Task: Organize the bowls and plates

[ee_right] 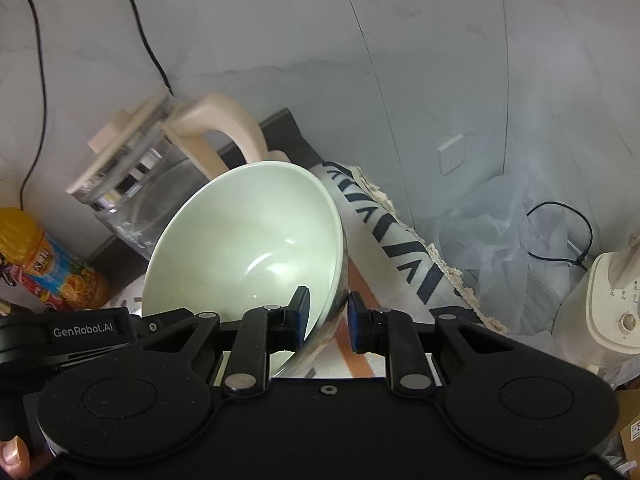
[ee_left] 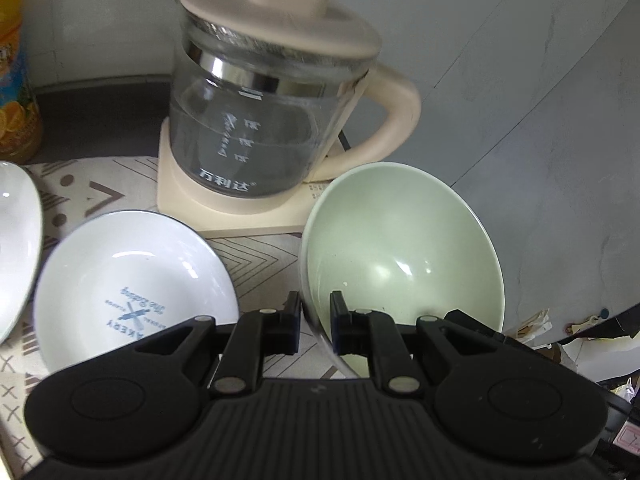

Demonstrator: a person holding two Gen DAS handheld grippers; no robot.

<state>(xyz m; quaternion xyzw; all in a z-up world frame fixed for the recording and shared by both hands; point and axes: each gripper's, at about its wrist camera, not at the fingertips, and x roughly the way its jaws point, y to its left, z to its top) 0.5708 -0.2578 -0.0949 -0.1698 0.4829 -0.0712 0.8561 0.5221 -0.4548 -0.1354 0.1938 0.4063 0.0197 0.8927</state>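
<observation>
Two grippers, both of yours, are clamped on the same pale green bowl (ee_left: pixel 400 256) — one on each side of its rim.

From the left wrist view, your left gripper (ee_left: pixel 315 324) points steeply down, its black fingers (ee_left: pixel 294 322) closed on the bowl's near-left rim, one pad outside the wall and one inside. The bowl is tilted, its opening turned toward the camera, and fills the 3 o'clock half of the frame. At 9 o'clock a white bowl with blue print (ee_left: pixel 132 292) sits on the patterned cloth (ee_left: pixel 256 256), and the edge of another white dish (ee_left: pixel 16 240) shows at the far left. At 12 o'clock stands a glass kettle (ee_left: pixel 264 120) with a cream lid and handle on its cream base. An orange juice bottle (ee_left: pixel 16 80) stands at 10 o'clock.

From the right wrist view, your right gripper (ee_right: pixel 328 322) also angles downward, its fingers (ee_right: pixel 300 316) pinching the bowl's rim at the near-right edge, one inside and one outside. The green bowl leans up toward 11 o'clock, in front of the kettle. A fingertip (ee_right: pixel 12 456) of your hand shows at 8 o'clock. A cream appliance (ee_right: pixel 612 312) stands at 3 o'clock.
</observation>
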